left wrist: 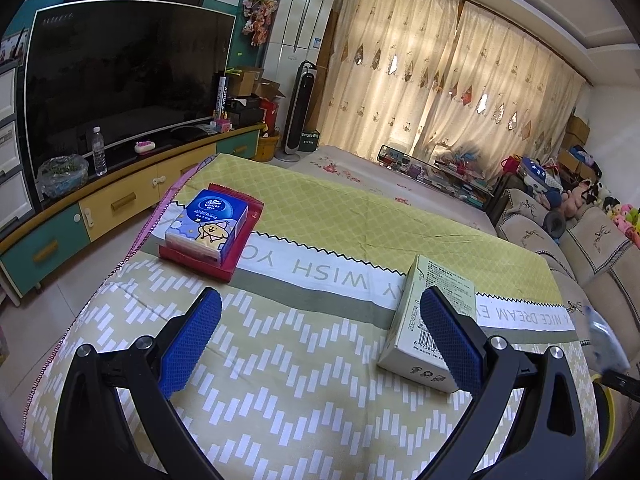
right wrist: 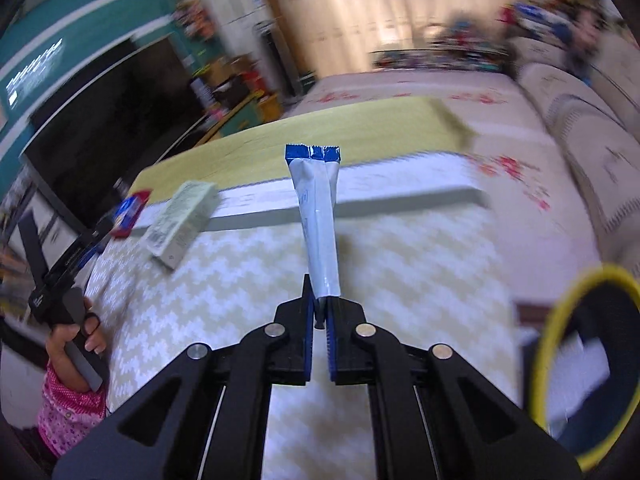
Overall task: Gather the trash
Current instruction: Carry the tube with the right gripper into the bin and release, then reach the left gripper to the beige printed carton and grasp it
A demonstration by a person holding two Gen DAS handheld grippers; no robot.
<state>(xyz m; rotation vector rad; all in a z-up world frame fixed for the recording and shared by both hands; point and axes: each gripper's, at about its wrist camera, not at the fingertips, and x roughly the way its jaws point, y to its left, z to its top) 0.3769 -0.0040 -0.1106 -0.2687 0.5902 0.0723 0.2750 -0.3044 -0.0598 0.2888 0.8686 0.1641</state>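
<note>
My right gripper (right wrist: 319, 300) is shut on a silver wrapper with a blue end (right wrist: 318, 216), held above the patterned tablecloth (right wrist: 392, 264). A yellow-rimmed bin (right wrist: 584, 364) with paper inside sits low to the right of it. My left gripper (left wrist: 320, 320) is open and empty above the cloth (left wrist: 300, 380). A pale green carton (left wrist: 432, 320) lies flat by its right finger (left wrist: 448, 332); it also shows in the right wrist view (right wrist: 180, 220). A blue tissue pack (left wrist: 208, 222) rests on a red tray (left wrist: 236, 240) at the far left.
A TV (left wrist: 120, 72) on a low cabinet (left wrist: 120, 200) with a water bottle (left wrist: 99, 152) stands left. A sofa (left wrist: 580, 248) with soft toys runs along the right. Curtains (left wrist: 440, 80) hang behind. The yellow bin's rim (left wrist: 604, 400) shows at the table's right edge.
</note>
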